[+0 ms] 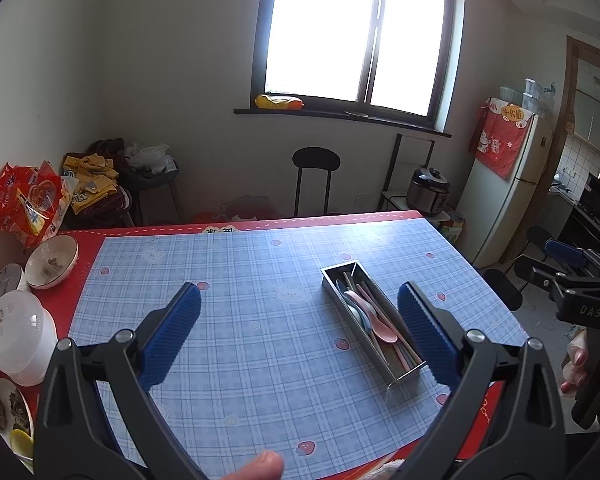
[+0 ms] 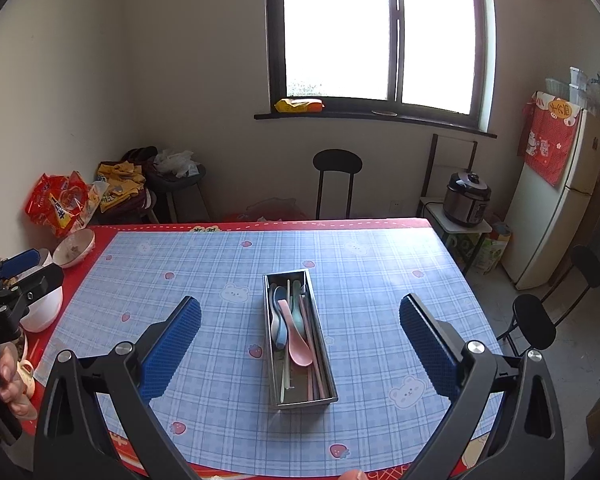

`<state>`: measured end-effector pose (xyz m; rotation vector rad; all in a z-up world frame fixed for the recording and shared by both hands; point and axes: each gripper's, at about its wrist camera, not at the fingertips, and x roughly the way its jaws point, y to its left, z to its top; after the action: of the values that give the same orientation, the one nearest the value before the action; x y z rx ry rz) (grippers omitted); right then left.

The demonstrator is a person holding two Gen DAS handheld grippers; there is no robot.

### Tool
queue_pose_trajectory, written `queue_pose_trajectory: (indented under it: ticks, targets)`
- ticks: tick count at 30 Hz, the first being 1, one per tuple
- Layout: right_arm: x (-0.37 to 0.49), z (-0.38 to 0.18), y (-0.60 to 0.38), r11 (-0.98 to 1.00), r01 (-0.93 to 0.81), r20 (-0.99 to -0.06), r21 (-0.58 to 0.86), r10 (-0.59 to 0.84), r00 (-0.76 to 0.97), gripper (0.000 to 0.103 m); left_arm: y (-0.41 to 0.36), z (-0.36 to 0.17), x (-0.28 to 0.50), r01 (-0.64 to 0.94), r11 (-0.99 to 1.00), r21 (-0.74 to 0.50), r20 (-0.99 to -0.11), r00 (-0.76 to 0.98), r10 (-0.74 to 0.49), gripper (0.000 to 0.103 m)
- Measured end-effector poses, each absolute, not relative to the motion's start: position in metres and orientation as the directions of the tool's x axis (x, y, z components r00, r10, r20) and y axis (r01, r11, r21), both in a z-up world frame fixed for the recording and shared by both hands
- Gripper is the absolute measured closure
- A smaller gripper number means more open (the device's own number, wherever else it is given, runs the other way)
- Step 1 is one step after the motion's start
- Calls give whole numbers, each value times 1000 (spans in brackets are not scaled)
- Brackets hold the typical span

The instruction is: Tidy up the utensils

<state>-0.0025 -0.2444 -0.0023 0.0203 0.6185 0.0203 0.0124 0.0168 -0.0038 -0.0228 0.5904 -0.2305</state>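
My left fingers (image 1: 299, 328) and right fingers (image 2: 300, 332) hung released above the table (image 2: 204, 280); the rectangular steel utensil tray (image 2: 300, 402) of smooth plastic spoons (image 2: 298, 340) lay beneath.

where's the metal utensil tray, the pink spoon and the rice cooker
metal utensil tray (image 2: 300, 403): right wrist view, on its near end wall
pink spoon (image 2: 302, 350): right wrist view, on the bowl of the spoon
rice cooker (image 2: 466, 200): right wrist view, on its steel body
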Motion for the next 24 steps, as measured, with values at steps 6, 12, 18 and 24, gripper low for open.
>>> queue_pose_trajectory:
  ticks: [6, 12, 18, 24]
  targets:
    - [-6, -1, -239, 1000, 16, -581, -12, -20, 814, 6, 14, -6, 15, 183, 980, -82, -553, 809, -198, 6]
    - [-6, -1, -241, 999, 38, -583, -19, -42, 811, 6, 10, -9, 19, 174, 983, -61, -567, 805, -178, 6]
    - [-8, 2, -240, 998, 57, -574, -39, -69, 816, 6, 8, -8, 21, 171, 984, -42, -567, 807, -164, 6]
    - [-7, 1, -242, 997, 67, -578, -36, -75, 812, 6, 5, -8, 21, 176, 984, -37, -568, 806, -165, 6]
